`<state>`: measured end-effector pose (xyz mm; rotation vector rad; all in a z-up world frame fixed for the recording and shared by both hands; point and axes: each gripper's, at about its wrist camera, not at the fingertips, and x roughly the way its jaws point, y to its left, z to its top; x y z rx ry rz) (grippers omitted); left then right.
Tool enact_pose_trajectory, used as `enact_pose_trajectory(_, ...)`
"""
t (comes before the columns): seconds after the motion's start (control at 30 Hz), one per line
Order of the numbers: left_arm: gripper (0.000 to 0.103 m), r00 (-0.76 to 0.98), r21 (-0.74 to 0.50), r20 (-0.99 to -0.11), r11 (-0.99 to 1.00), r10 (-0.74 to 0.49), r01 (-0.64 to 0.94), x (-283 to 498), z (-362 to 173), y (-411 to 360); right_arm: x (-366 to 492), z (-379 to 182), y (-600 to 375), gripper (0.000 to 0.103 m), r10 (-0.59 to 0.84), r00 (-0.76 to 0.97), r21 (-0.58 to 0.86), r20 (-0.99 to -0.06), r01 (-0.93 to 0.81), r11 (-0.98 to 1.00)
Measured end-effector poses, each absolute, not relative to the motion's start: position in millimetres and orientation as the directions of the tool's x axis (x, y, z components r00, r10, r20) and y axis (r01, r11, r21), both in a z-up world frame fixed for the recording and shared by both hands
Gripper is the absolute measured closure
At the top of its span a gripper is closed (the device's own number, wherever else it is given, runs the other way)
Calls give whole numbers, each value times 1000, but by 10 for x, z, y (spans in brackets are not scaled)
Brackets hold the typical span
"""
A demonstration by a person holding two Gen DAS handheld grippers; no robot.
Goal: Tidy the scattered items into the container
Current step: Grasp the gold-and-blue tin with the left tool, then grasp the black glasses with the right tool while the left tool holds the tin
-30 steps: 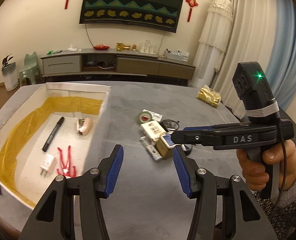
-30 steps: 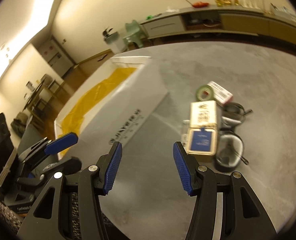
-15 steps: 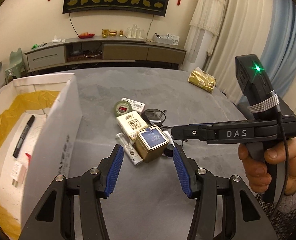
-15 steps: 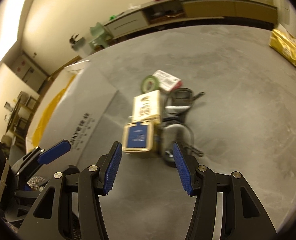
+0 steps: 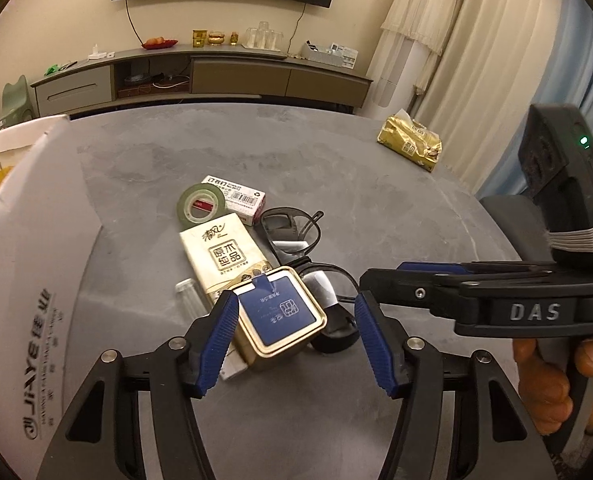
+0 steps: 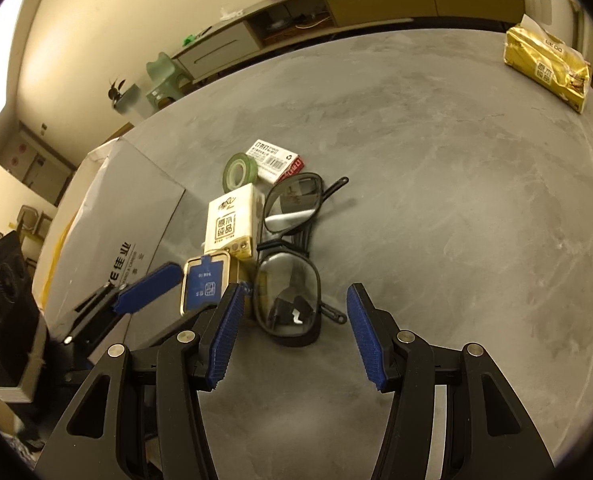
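Two grippers, both spread wide and empty | left gripper [image 5: 296, 332] straddles gold tin [image 5: 280, 316] beside white box [image 5: 24, 280]; right gripper [image 6: 292, 336] over glasses [image 6: 288, 300] | advice: centre pads on tin's flat sides, squeeze squarely, lift straight.

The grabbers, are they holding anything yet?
No. The left gripper is open around the gold tin, and the right gripper is open over the glasses.

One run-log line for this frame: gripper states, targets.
left gripper: open, around gold tin | right gripper: open, above glasses | box: left of pile | nothing held
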<state>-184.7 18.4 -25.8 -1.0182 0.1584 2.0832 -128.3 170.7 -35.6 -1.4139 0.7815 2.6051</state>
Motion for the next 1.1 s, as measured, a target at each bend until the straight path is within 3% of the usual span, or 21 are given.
enact_pose_trajectory(0.4,34,-389,-169,-749,-722,537,-671,-1992,-550,56,-1723,-502,1455,45,-155,-544,309,-825,-206,-928)
enact_pose_trajectory(0.5,34,-390,-174,-739,-715,549,-677,-1988,-546,39,-1749,-608,1447,45,-83,-504,228,-860,-232,-946)
enact_pose_trajectory(0.7,34,-403,-153,-707,-683,581,-714,-1931,-501,127,-1761,-637,1490,45,-55,-499,200,-865,-243,-949)
enact_pose_trajectory(0.73,46,-414,-136,-709,-687,571,-714,-1927,-516,135,-1778,-661,1482,45,-61,-498,203,-865,-237,-950)
enact_pose_trajectory(1.1,49,-407,-200,-695,-703,593,-682,-2033,-509,-107,-1747,-623,1475,52,-33,-498,180,-866,-250,-951)
